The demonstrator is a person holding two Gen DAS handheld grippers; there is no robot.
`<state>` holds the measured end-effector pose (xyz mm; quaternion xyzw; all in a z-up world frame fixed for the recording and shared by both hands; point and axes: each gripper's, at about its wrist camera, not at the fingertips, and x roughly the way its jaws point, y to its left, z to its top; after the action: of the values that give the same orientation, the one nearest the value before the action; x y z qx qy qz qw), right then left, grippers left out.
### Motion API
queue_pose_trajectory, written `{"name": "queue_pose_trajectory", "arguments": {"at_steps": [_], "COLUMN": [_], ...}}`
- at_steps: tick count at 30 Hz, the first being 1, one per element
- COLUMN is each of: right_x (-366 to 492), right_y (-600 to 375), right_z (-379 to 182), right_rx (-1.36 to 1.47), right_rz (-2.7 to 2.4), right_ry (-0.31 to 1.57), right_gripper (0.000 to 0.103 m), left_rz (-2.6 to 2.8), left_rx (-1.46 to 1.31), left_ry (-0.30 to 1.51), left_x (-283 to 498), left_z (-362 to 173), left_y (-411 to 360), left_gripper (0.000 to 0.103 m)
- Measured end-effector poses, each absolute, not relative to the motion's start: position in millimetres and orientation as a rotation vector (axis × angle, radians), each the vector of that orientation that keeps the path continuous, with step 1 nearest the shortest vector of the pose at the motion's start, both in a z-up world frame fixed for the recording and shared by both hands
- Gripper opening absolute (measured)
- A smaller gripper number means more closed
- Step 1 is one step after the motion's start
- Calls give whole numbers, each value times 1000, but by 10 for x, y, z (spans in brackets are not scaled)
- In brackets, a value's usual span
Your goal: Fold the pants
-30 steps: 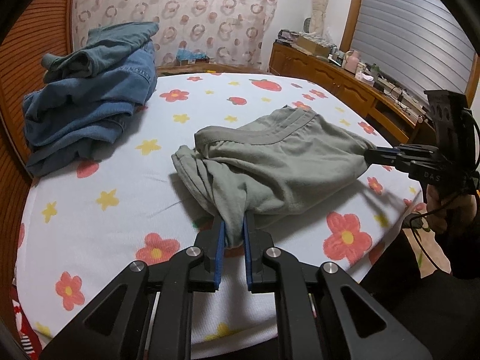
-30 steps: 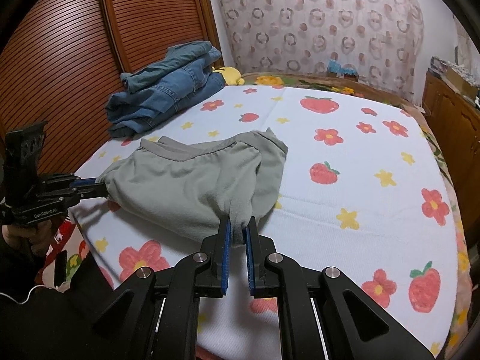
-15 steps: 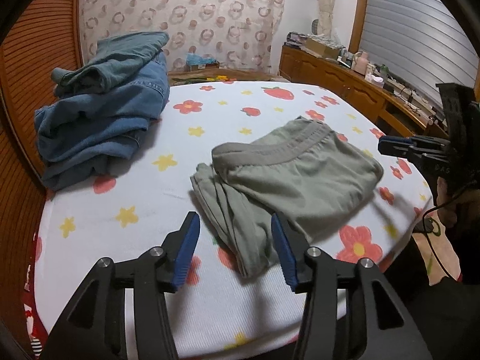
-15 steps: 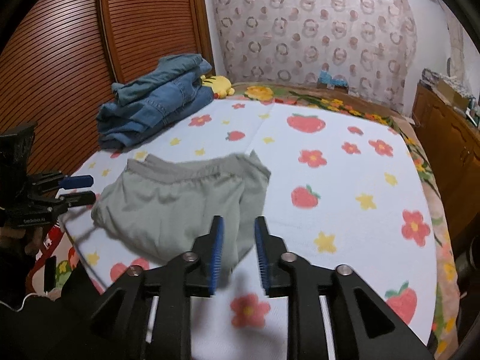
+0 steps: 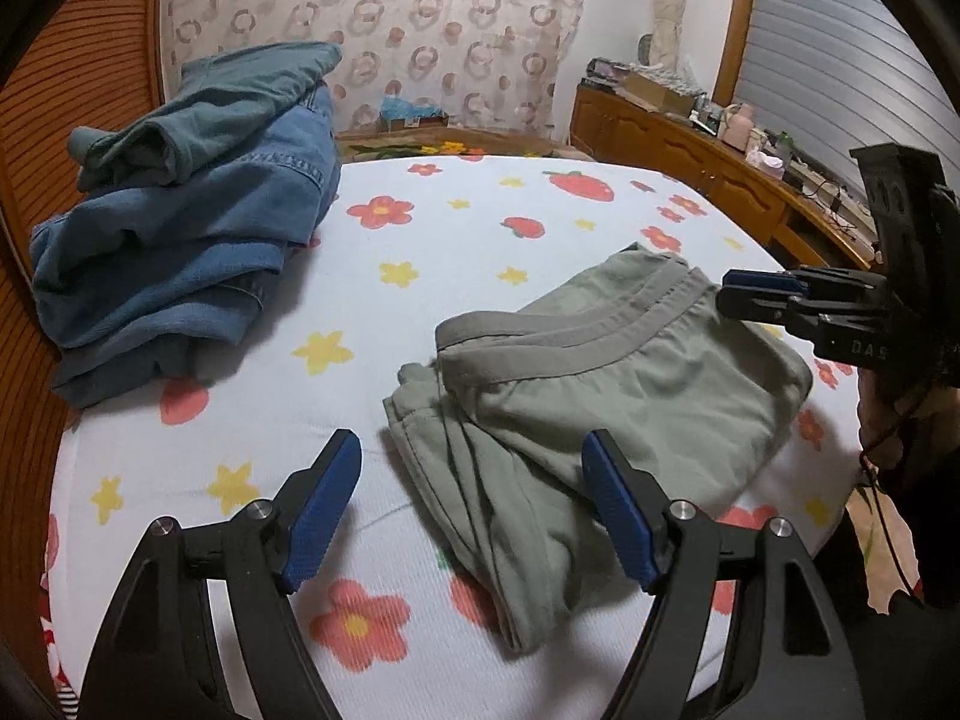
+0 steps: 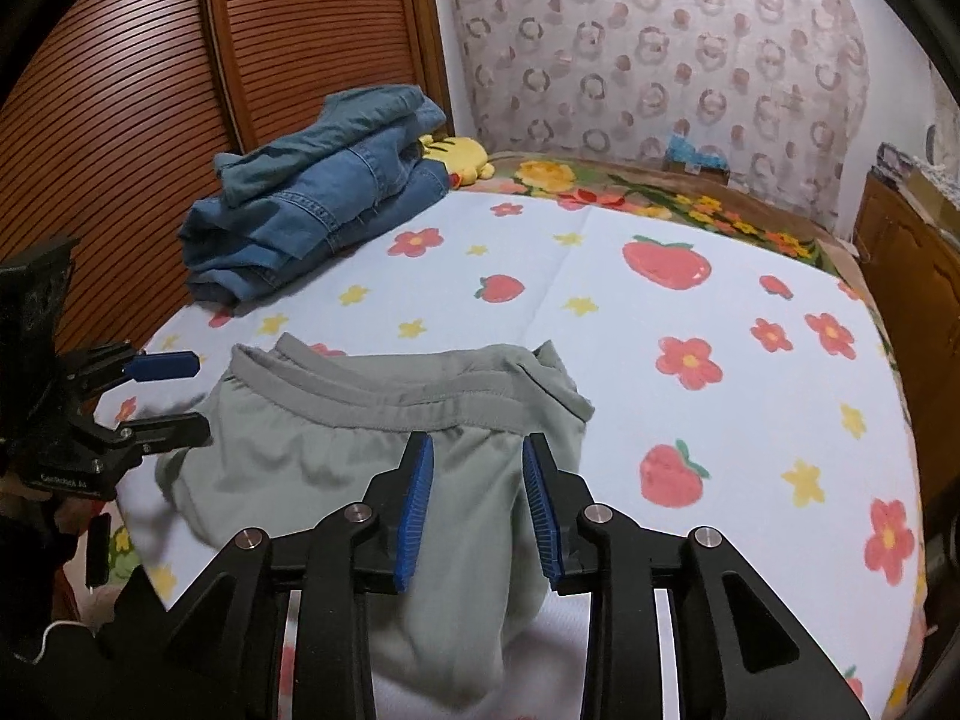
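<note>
Jaws first: on our left gripper (image 5: 471, 507) they stand wide apart with nothing between them, blue pads (image 5: 321, 516) bare. On our right gripper (image 6: 477, 501) they are parted too, more narrowly, and grip nothing; the cloth lies below them, and we cannot tell if the tips touch it.

Left wrist view, left to right: the jeans pile (image 5: 186, 240) sits at the far left of the bed (image 5: 420, 228), by the slatted wood wall, a teal garment on top of the denim. Flowered sheet in the middle. Then the pants (image 5: 600, 396), grey-green, folded, lying flat on the sheet near the front edge, waistband facing the far side, leg layers stacked along the left edge. The left gripper hovers over that near left edge. At far right the right gripper (image 5: 774, 300) comes in side-on by the pants' right corner; from here we cannot tell its opening. A wooden cabinet (image 5: 678, 150) with clutter runs along the right wall.

Right wrist view, left to right: the left gripper (image 6: 165, 396) at the left edge, parted, just beside the pants' (image 6: 336, 456) left side. The jeans pile (image 6: 312, 192) behind, a yellow plush (image 6: 456, 153) beside it. The right gripper sits over the pants' near right part. Bare sheet (image 6: 720, 396) to the right.
</note>
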<state>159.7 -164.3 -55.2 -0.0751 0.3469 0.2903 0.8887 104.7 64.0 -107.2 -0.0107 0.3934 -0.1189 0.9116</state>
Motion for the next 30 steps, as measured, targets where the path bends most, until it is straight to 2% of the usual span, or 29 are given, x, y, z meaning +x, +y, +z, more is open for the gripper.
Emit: {"name": "queue_pose_trajectory", "arguments": {"at_steps": [10, 11, 12, 15, 19, 26, 28, 30], "right_x": [1793, 1792, 1786, 1774, 1813, 1903, 1914, 1914], "right_y": [-1593, -1592, -1594, -1595, -1658, -1537, -1508, -1521], "right_z": [-597, -583, -561, -495, -423, -608, -588, -552], "right_rx": [-152, -152, -152, -155, -124, -176, -163, -160], "right_rz": [639, 643, 656, 665, 596, 551, 561, 565], "right_ry": [780, 773, 766, 730, 675, 741, 746, 743], "right_gripper": [34, 28, 16, 6, 6, 6, 11, 11], "left_rz": [-212, -210, -208, -205, -200, -198, -214, -246], "left_rx": [-39, -40, -41, -42, -40, -49, -54, -70], "left_ry": [837, 839, 840, 837, 834, 821, 810, 810], "left_x": [1095, 1095, 1094, 1095, 1105, 1158, 1207, 1286], "left_z": [-1161, -1167, -1172, -1172, -1170, -1127, -1095, -1075], "left_y": [717, 722, 727, 736, 736, 755, 756, 750], "left_gripper": [77, 77, 77, 77, 77, 77, 77, 68]}}
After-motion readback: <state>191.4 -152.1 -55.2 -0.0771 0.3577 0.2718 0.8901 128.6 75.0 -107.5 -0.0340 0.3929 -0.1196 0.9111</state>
